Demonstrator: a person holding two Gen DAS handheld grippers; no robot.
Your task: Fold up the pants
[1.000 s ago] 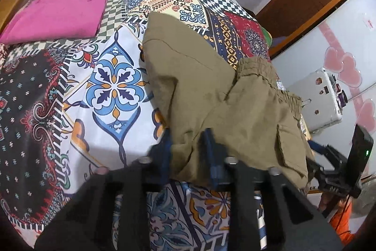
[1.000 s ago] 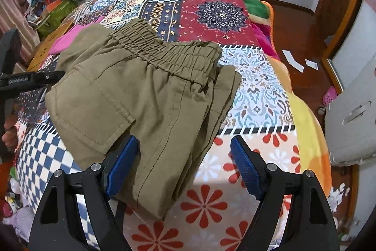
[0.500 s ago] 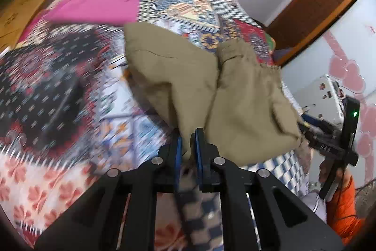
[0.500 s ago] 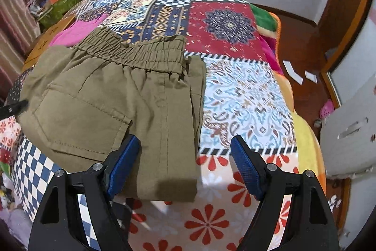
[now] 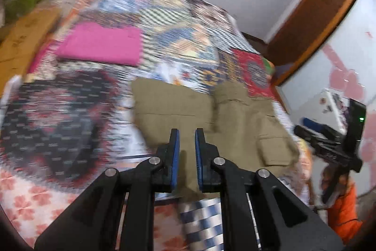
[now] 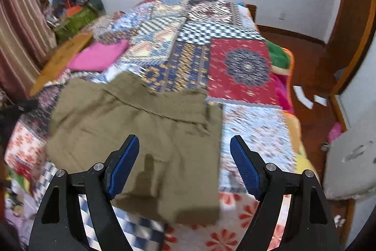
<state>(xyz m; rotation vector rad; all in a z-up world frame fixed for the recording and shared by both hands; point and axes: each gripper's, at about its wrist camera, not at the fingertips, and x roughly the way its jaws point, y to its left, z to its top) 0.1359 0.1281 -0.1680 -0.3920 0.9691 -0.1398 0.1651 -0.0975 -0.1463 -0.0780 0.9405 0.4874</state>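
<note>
Olive pants (image 6: pixel 141 124) lie folded and flat near the front edge of the patchwork bed (image 6: pixel 239 67). My right gripper (image 6: pixel 183 138) hovers above their near right part. Its jaws are closing but stand wide, and the blue pads (image 6: pixel 122 164) touch no cloth. The left wrist view is blurred. There my left gripper (image 5: pixel 187 133) is shut to a narrow slit above the near edge of the pants (image 5: pixel 235 124), and I see no fold pinched in it. The right gripper (image 5: pixel 329 142) shows at that view's right edge, beside an orange sleeve (image 5: pixel 340 211).
A folded pink garment (image 6: pixel 98 55) lies at the bed's far left, next to a brown board (image 6: pixel 61 58) and a pile of bags (image 6: pixel 75 6). A white bulky object (image 6: pixel 347 161) stands on the right. White papers (image 6: pixel 303 95) lie on the wooden floor.
Both grippers rose and drew back from the pants. The left jaws closed on the cloth, which hung lifted half a second ago and now lies flat. The right jaws narrowed slightly.
</note>
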